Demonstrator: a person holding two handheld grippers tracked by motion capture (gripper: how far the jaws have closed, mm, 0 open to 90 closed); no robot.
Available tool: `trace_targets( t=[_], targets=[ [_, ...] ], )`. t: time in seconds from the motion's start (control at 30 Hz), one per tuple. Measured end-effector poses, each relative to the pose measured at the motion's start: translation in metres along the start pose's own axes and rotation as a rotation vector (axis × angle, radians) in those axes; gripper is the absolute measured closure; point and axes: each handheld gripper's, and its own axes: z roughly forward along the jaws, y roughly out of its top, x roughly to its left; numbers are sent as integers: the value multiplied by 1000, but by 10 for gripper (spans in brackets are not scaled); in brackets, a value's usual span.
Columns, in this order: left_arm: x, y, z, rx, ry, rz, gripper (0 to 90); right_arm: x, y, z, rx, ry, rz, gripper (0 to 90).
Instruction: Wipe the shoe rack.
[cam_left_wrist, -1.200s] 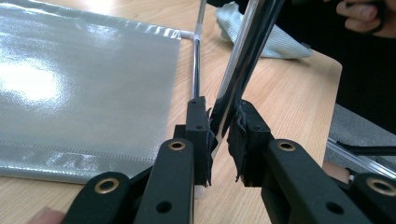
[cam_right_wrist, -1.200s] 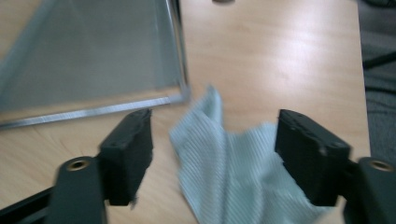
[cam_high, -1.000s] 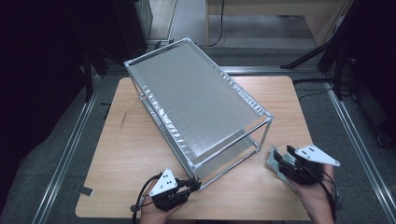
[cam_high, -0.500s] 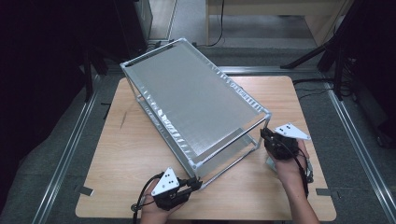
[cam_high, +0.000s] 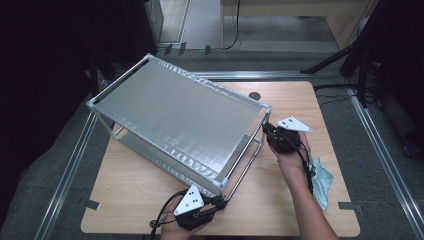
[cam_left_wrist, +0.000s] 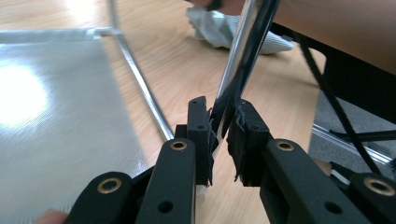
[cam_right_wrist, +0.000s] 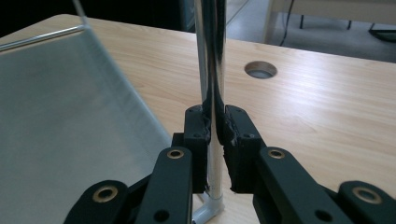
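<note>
A two-tier metal rack (cam_high: 180, 117) with a silver mesh top stands at an angle on the wooden table (cam_high: 140, 205). My left gripper (cam_high: 216, 200) is at the rack's near corner. In the left gripper view its pads (cam_left_wrist: 223, 135) are shut on the chrome corner post (cam_left_wrist: 243, 46). My right gripper (cam_high: 267, 131) is at the rack's right corner. Its jaws have just been closing, and in the right gripper view it (cam_right_wrist: 215, 126) clamps the upright chrome post (cam_right_wrist: 210, 46) just above the lower shelf (cam_right_wrist: 70, 130).
A crumpled pale teal cloth (cam_high: 320, 180) lies on the table by my right forearm. A round cable hole (cam_high: 255, 95) sits in the tabletop behind the rack. Floor rails run along both sides of the table.
My right gripper moved left to the rack's right corner post and shut on it. The rack's far end swung to the left. My left gripper kept its hold on the near post.
</note>
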Motion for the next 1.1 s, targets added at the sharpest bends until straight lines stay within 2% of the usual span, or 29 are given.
trace_targets(
  t=[0.07,0.13,0.2,0.27,0.3,0.43,0.5,0.53,0.6,0.7,0.73,0.77,0.9,1.03,1.07,1.1],
  targets=[
    [-4,0,5,1,-22,7,789,2,3,5,8,13,-14,767],
    [-7,2,8,5,-25,20,791,4,4,4,20,39,-18,628],
    [-6,3,10,7,-23,22,791,8,2,-5,32,35,-41,568],
    [-4,5,12,7,-19,23,791,14,-4,-20,37,30,-85,502],
    [-3,6,14,7,-18,23,791,16,-8,-27,46,29,-87,484],
    [2,9,21,-3,-3,-4,772,18,-27,-61,69,36,-41,463],
    [2,9,20,8,10,-4,684,21,-38,-77,70,60,-13,460],
    [3,8,18,13,11,2,640,25,-44,-84,75,76,-15,457],
    [4,4,10,13,29,6,583,35,-54,-97,77,109,-27,450],
    [13,-4,-13,-11,67,-28,546,52,-71,-110,77,176,-36,442],
    [19,-7,-24,-18,93,-43,546,59,-75,-112,92,206,-43,430],
    [23,-8,-30,-26,109,-54,546,70,-81,-113,104,244,-70,416],
    [47,-6,-62,-93,214,-125,546,98,-90,-113,103,328,-120,370],
    [69,-15,-87,-95,317,-162,546,120,-86,-111,88,381,-144,362],
    [75,-17,-93,-102,330,-188,546,124,-85,-111,91,389,-168,355],
    [81,-18,-99,-114,346,-214,547,127,-85,-113,93,370,-201,355]
  ],
)
